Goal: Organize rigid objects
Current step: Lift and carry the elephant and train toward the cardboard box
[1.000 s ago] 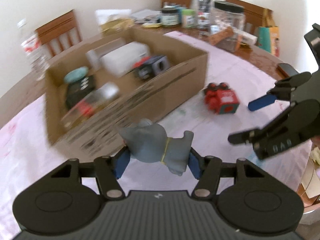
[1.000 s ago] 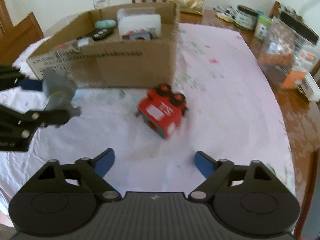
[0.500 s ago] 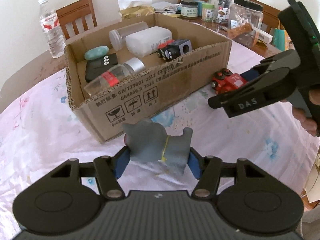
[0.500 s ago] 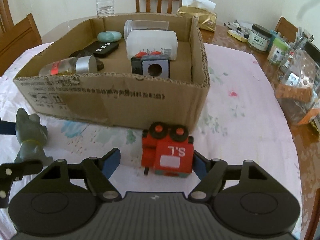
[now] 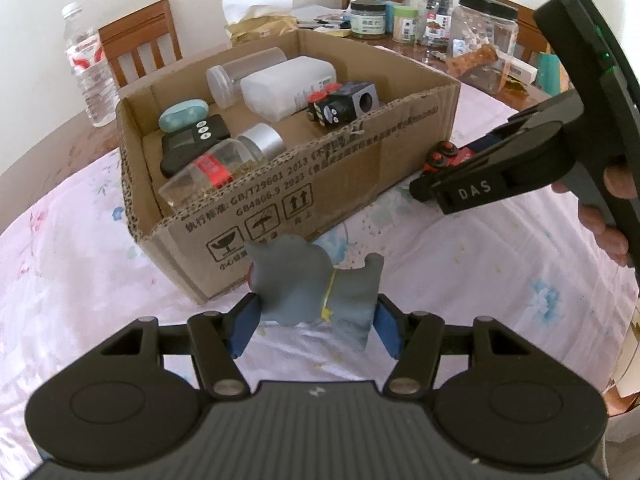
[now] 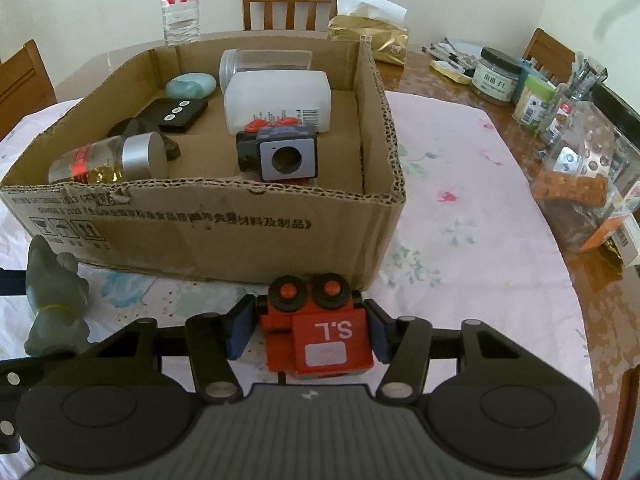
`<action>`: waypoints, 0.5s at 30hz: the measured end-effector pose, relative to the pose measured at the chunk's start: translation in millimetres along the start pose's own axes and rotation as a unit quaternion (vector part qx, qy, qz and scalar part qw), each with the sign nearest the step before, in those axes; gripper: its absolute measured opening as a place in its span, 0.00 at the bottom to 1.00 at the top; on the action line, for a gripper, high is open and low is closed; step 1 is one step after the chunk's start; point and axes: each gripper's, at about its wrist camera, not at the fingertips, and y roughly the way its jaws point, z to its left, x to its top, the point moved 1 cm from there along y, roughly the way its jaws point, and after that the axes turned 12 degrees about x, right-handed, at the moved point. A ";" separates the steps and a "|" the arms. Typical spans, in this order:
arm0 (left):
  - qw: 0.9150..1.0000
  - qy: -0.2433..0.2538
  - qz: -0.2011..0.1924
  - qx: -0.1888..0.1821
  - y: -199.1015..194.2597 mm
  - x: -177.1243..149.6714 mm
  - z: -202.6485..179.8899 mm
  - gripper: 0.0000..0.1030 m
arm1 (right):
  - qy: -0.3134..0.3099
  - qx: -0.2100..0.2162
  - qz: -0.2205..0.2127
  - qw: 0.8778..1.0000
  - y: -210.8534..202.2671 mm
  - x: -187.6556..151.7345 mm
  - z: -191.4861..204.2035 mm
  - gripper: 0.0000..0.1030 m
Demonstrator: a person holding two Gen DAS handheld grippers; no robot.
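Observation:
My left gripper (image 5: 314, 322) is shut on a grey toy animal (image 5: 316, 288) and holds it in front of the cardboard box (image 5: 320, 196). The toy also shows in the right wrist view (image 6: 52, 304) at the far left. My right gripper (image 6: 306, 330) is shut on a red toy train (image 6: 320, 332) marked "S.L", just in front of the box's near right corner (image 6: 384, 216). The box holds a black toy block (image 6: 280, 154), a white container (image 6: 280, 96), jars, a remote and a teal case.
The table has a pink floral cloth (image 6: 460, 220). Jars and packets (image 6: 576, 160) crowd the right edge. A water bottle (image 6: 180, 0), a gold bag (image 6: 372, 40) and wooden chairs (image 6: 292, 0) stand behind the box.
My right gripper has moved up to the red train and closed its fingers on it. My left gripper still holds the grey toy and has steadied in front of the box.

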 end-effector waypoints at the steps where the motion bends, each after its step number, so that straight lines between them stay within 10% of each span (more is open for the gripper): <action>1: 1.000 0.002 -0.001 -0.001 0.6 0.7 0.0 0.59 | -0.001 0.000 0.002 1.000 -0.3 0.1 0.2 0.60; 15: 1.000 0.025 -0.006 -0.009 13.8 7.9 0.7 0.71 | -0.012 0.016 0.024 1.000 -7.5 -7.0 1.5 0.60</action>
